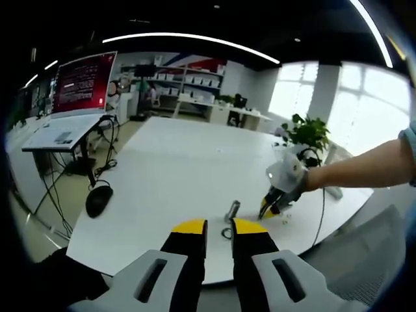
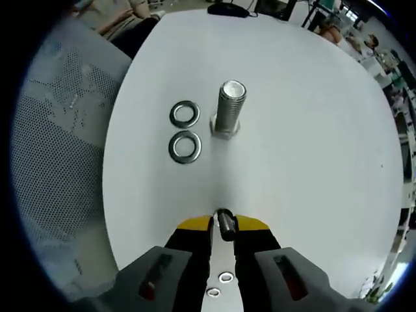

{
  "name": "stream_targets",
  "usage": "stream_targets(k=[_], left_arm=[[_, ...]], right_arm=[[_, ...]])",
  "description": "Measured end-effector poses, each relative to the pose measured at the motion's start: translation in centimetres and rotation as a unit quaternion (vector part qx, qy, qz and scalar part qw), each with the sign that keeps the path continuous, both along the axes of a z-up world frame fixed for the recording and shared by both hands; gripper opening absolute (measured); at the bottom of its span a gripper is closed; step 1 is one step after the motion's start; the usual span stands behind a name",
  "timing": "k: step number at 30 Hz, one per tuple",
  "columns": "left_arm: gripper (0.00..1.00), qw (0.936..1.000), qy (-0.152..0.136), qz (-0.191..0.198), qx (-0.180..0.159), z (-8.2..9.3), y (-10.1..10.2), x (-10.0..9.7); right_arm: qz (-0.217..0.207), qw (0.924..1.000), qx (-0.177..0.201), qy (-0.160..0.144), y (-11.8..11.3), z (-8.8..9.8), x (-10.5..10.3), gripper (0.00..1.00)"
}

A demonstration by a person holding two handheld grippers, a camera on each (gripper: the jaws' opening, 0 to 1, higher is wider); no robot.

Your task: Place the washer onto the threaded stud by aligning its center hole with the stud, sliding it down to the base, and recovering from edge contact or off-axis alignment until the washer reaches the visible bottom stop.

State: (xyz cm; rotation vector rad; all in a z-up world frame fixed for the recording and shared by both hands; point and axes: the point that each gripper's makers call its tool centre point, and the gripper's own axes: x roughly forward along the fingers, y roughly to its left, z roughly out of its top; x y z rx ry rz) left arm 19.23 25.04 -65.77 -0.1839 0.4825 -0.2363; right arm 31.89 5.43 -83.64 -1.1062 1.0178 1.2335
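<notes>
A steel threaded stud (image 2: 229,107) stands upright on its hex head on the white table (image 2: 312,143). Two loose washers (image 2: 184,114) (image 2: 184,147) lie flat just left of it. My right gripper (image 2: 223,224) is well short of the stud, shut on a small dark washer (image 2: 225,225) held edge-on. In the left gripper view the stud (image 1: 232,211) stands just beyond my left gripper (image 1: 220,229), which is open with nothing in the gap. A washer (image 1: 226,233) lies between its tips and the stud. The right gripper (image 1: 268,209) hangs just right of the stud, held by a person's arm.
A black mouse (image 1: 99,198) lies at the table's left corner. A side desk carries a laptop (image 1: 62,133) and a red screen (image 1: 83,81). A potted plant (image 1: 307,131) stands at the far right. A grey mesh chair (image 2: 65,130) borders the table edge.
</notes>
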Motion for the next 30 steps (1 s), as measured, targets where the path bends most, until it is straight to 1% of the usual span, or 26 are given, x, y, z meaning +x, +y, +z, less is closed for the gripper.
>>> stream_targets(k=[1, 3, 6, 10, 16, 18, 22, 26, 30], left_arm=[[0.12, 1.0, 0.0, 0.0, 0.0, 0.0, 0.0, 0.0], [0.12, 1.0, -0.001, 0.001, -0.002, 0.1, 0.0, 0.0], [0.12, 1.0, -0.002, 0.001, -0.002, 0.1, 0.0, 0.0], [0.11, 1.0, -0.002, -0.001, -0.003, 0.1, 0.0, 0.0], [0.11, 0.9999, -0.005, 0.004, -0.009, 0.2, 0.1, 0.1], [0.11, 1.0, -0.005, 0.003, -0.007, 0.2, 0.1, 0.1], [0.11, 1.0, -0.004, 0.003, -0.008, 0.2, 0.1, 0.1], [0.11, 1.0, -0.002, 0.002, -0.007, 0.1, 0.1, 0.0], [0.11, 1.0, 0.001, 0.001, -0.007, 0.0, 0.0, 0.0]], right_arm=[[0.001, 1.0, 0.0, 0.0, 0.0, 0.0, 0.0, 0.14], [0.015, 0.9998, 0.003, -0.009, 0.1, 0.0, 0.3, 0.15], [0.003, 1.0, 0.002, -0.001, 0.0, -0.2, 0.1, 0.25], [-0.003, 1.0, 0.006, -0.004, -0.4, 0.2, 0.1, 0.28], [-0.033, 0.9991, 0.028, -0.002, -1.2, 1.2, 0.2, 0.28], [-0.048, 0.9982, 0.036, 0.003, -1.9, 1.5, 0.2, 0.28], [-0.065, 0.9967, 0.049, 0.006, -3.2, 1.9, -0.2, 0.27], [-0.073, 0.996, 0.049, 0.013, -4.3, 1.7, -0.8, 0.28], [-0.076, 0.9957, 0.043, 0.03, -5.5, 1.1, -2.2, 0.27]])
